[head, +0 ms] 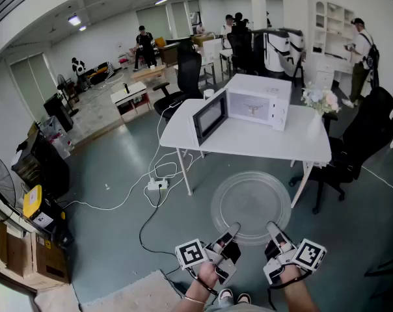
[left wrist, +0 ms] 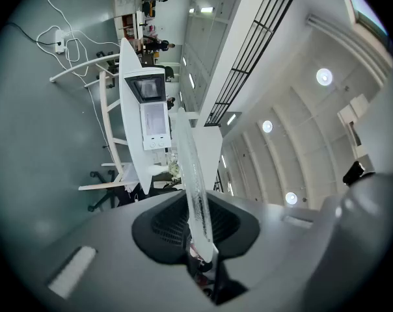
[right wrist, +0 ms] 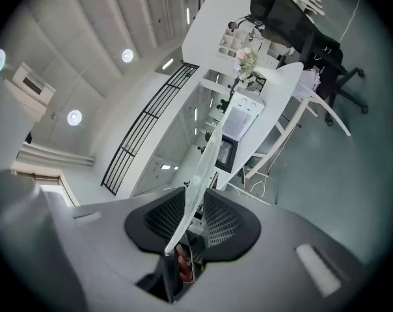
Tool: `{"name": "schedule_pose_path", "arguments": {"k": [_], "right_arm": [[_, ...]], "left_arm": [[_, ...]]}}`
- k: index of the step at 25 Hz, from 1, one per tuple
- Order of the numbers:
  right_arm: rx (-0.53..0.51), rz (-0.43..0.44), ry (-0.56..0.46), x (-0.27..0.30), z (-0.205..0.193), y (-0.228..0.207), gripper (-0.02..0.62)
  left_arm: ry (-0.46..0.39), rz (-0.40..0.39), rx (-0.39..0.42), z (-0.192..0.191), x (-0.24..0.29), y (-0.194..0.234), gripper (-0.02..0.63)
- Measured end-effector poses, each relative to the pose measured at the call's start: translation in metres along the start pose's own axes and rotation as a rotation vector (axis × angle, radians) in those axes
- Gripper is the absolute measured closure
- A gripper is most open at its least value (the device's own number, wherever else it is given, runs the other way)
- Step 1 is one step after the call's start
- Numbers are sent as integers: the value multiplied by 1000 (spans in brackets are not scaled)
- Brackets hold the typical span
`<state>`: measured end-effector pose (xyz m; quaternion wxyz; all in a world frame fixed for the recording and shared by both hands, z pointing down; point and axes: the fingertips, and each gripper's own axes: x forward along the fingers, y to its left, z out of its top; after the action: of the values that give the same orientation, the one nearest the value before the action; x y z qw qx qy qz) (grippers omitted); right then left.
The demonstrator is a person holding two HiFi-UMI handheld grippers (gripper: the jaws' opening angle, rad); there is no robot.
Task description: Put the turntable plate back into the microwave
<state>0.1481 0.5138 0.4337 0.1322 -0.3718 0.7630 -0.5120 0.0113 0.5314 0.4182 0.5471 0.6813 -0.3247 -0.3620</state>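
Observation:
The clear glass turntable plate hangs level in the air in front of me, held by its near rim from both sides. My left gripper is shut on the rim at the left, my right gripper on the rim at the right. In the left gripper view the plate runs edge-on between the pads of the left gripper. The right gripper view shows the same plate in the right gripper. The white microwave stands on the white table ahead, its door swung open to the left.
A vase of flowers stands at the table's right end. Black office chairs sit right of and behind the table. A power strip with white cables lies on the floor at its left. People stand at the back of the room.

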Motion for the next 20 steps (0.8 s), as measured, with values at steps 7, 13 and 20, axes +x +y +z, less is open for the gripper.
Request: {"name": "schedule_pose_path", "arguments": {"k": [7,13,20], "right_arm": [[5,2,-6,5,-5,6,500],[-16,47,-14,14,-7,15,499],[10,-27,-15,30,-17,7,500]], "left_arm": [[11,-5,4,8,-3,0,563],[19,-20,-5,17,-5,1,563],[28,-20,-11,37,-6,9,563]]}}
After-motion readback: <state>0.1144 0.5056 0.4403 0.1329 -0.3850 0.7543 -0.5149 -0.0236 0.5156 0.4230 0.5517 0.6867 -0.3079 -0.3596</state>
